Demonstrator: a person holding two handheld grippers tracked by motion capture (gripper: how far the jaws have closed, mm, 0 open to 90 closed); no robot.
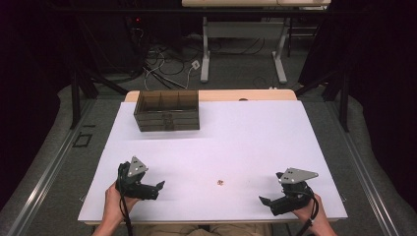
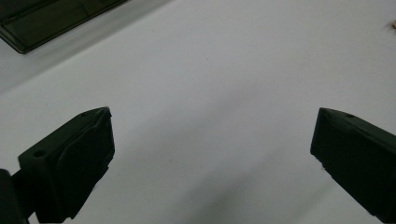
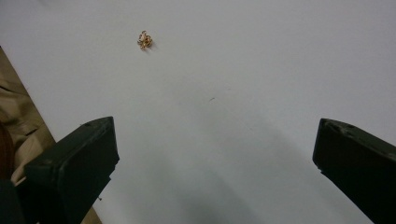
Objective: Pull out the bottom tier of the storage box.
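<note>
Behind both tongs, seemingly empty organizer (image 1: 167,110).

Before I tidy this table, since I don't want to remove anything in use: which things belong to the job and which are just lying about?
In use:
- small gold trinket
- left gripper, open
- right gripper, open

Likely also:
- dark drawer box

Lying about:
- cables on the floor

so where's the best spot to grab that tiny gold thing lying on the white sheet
The small gold piece is a low, tangled cluster lying flat on the white sheet, with no handle. Best guess: pinch it across its whole middle, coming straight down from above with the jaws straddling it. The right gripper is open and already faces it, so it probably suits.
</note>
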